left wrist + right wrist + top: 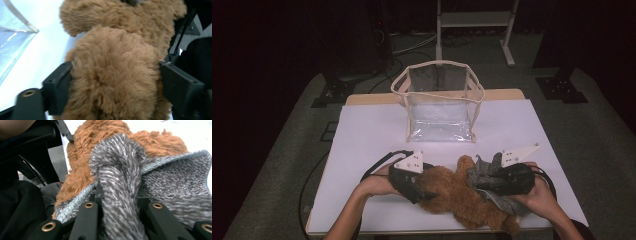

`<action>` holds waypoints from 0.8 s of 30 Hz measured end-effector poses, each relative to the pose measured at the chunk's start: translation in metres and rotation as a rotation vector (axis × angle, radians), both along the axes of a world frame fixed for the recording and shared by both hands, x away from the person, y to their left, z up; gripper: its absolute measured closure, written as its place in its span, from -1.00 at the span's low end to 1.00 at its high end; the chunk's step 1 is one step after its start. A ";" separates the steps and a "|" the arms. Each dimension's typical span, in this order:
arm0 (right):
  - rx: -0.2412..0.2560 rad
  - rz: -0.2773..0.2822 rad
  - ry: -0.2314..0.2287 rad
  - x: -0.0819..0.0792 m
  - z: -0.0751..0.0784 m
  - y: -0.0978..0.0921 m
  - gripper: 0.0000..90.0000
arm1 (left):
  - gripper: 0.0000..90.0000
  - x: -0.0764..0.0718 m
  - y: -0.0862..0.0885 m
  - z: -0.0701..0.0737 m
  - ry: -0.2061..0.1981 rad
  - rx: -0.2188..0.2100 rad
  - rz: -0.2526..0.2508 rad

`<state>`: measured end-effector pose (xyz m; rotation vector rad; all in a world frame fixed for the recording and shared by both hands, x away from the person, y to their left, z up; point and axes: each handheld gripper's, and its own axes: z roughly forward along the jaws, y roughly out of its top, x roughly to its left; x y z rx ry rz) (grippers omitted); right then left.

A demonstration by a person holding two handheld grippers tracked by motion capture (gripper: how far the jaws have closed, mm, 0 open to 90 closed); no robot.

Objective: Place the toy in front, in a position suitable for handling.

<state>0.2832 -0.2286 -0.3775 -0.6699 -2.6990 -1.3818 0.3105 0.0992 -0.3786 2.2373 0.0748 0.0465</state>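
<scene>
A brown plush toy [457, 197] lies on the white table top [372, 135] near the front edge, wearing a grey knitted garment [492, 172] at its right end. My left gripper [424, 192] is shut on one fuzzy part of the plush toy [112, 82]; in the left gripper view [115, 75] both jaws press into the fur. My right gripper [479, 180] is shut on a raised fold of the grey garment [117, 170], pinched between its jaws in the right gripper view [120, 195]. Brown fur [100, 135] shows behind the fold.
A clear plastic bag [439, 100] with beige trim stands upright and open-topped at the back middle of the table. White table surface lies between the bag and the toy. A metal stand [474, 20] is on the floor beyond the table.
</scene>
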 end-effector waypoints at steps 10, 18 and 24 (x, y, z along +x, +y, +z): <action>0.065 0.024 0.021 -0.005 -0.009 -0.011 0.59 | -0.81 0.012 -0.028 -0.015 0.090 0.059 -0.032; 0.108 -0.053 0.050 0.019 -0.005 -0.024 0.58 | -0.16 0.016 -0.033 0.005 -0.077 0.123 0.091; 0.080 -0.069 -0.012 0.045 0.014 -0.013 0.58 | -0.12 0.027 -0.027 0.022 -0.195 0.120 0.201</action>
